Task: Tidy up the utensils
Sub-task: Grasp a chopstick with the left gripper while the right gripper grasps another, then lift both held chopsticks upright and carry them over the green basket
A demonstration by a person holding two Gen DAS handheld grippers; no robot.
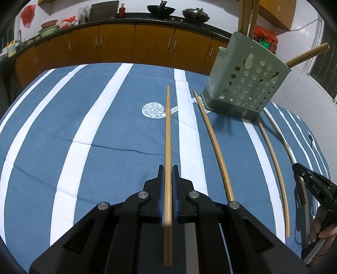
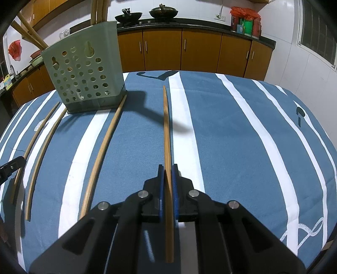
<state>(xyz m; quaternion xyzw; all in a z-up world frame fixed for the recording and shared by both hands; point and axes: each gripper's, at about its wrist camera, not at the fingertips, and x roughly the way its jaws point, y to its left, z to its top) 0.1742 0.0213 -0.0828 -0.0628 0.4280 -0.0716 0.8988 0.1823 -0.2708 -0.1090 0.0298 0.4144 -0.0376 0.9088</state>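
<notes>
My left gripper point(image 1: 168, 168) is shut on a bamboo chopstick point(image 1: 168, 134) that points forward over the blue striped tablecloth. My right gripper point(image 2: 168, 168) is shut on another chopstick point(image 2: 166, 126). A green perforated utensil holder point(image 1: 245, 78) stands ahead to the right in the left wrist view, and to the left in the right wrist view point(image 2: 86, 73), with several chopsticks standing in it. Three loose chopsticks lie on the cloth: one point(image 1: 212, 143) just right of my left gripper, two more point(image 1: 273, 162) further right. The right gripper shows at the left view's right edge point(image 1: 311, 183).
The table is covered by a blue cloth with white stripes point(image 1: 94, 130). Orange kitchen cabinets point(image 2: 200, 50) run along the back with woks point(image 2: 128, 16) on the counter. A window is on the right wall.
</notes>
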